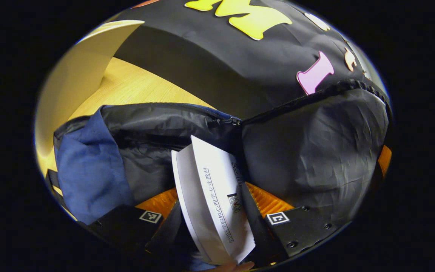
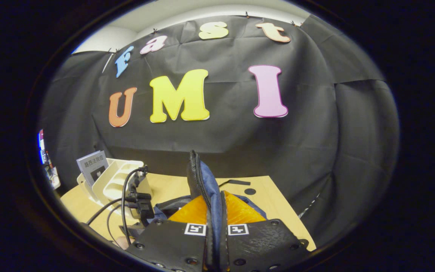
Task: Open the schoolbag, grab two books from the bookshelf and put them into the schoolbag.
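Over the pale wooden worktop (image 2: pixel 270 196), left gripper (image 1: pixel 212 223) has its fingers clamped on a white paperback book (image 1: pixel 212 200), corner already inside the open mouth of the blue-and-black fabric schoolbag (image 1: pixel 89 170). Right gripper (image 2: pixel 215 230) pinches the bag's black zip edge (image 2: pixel 195 173), fingers together on it, holding it up. Another book (image 2: pixel 92 166) stands in the cream plastic bookshelf (image 2: pixel 119 177). Risk, imo: if the edge slips, the mouth sags and the book jams on the lining.

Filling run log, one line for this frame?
left hand-held gripper: holds book over open schoolbag | right hand-held gripper: pinches bag flap
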